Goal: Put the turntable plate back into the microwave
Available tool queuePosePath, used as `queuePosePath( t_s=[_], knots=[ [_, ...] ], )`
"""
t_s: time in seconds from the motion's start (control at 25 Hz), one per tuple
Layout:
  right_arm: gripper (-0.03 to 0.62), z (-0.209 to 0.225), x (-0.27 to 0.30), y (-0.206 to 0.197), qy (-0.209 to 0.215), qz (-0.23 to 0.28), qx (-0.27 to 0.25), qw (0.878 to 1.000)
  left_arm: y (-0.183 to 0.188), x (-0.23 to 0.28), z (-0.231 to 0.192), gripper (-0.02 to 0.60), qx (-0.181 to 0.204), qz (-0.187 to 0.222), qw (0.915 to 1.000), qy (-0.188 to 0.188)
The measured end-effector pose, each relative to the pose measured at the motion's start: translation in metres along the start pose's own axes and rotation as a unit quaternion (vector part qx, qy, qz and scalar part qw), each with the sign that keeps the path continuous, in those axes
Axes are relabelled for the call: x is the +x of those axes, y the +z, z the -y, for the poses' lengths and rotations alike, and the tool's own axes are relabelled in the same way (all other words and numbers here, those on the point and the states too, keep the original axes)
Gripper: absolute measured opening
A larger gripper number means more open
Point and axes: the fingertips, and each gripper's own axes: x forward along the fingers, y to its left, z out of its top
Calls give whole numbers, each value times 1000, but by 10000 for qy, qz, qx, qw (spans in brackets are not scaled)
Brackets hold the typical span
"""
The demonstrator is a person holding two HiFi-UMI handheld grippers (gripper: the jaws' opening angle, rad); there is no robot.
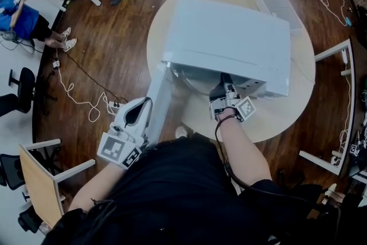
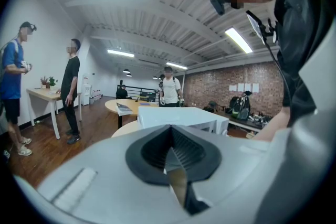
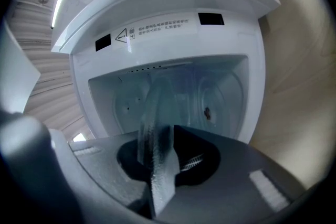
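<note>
A white microwave (image 1: 229, 43) sits on a round light-wood table (image 1: 287, 112) with its door (image 1: 157, 100) swung open toward me. My right gripper (image 1: 222, 92) is at the mouth of the oven, shut on the rim of the clear glass turntable plate (image 3: 152, 128). In the right gripper view the plate reaches from the right gripper (image 3: 157, 165) into the white cavity (image 3: 173, 92). My left gripper (image 1: 137, 111) hangs just left of the open door. In its own view the left gripper (image 2: 170, 162) is shut, with nothing seen between the jaws.
A clear plastic box (image 1: 278, 6) stands on the table behind the microwave. A cable and power strip (image 1: 109, 105) lie on the wooden floor at left. Desks and chairs (image 1: 40, 175) ring the table. Several people stand farther off, one of them (image 2: 71, 92) by a desk.
</note>
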Motion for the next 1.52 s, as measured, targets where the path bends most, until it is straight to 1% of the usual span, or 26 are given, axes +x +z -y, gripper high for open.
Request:
queuePosePath(
  t_s=[0.2, 0.44, 0.84, 1.08, 1.24, 1.36, 1.44, 1.52],
  knots=[
    [43, 0, 4, 4, -2, 101, 28, 9999, -1, 0, -1, 6, -16, -14, 10000, -24],
    [43, 5, 10, 10, -94, 100, -89, 9999, -4, 2, -2, 5, -11, -54, 10000, -33],
    [44, 15, 20, 13, -191, 202, -37, 9996, -8, -1, -2, 5, -40, -171, 9998, -85],
    [44, 16, 29, 17, -222, 235, -48, 9995, -7, -1, -1, 6, 102, -135, 9997, -146],
    [44, 22, 33, 29, -56, 368, -84, 9993, -6, -2, -2, 5, 58, -124, 9999, -63],
    [44, 34, 34, 33, -135, 420, -5, 9990, -7, -1, -2, 6, 107, -118, 9999, -60],
    [44, 33, 35, 35, -132, 434, -63, 9989, -7, 0, -1, 5, 138, -103, 9998, -62],
    [44, 36, 37, 37, -178, 436, -71, 9989, -4, 0, 0, 6, 73, -67, 9999, -35]
  ],
)
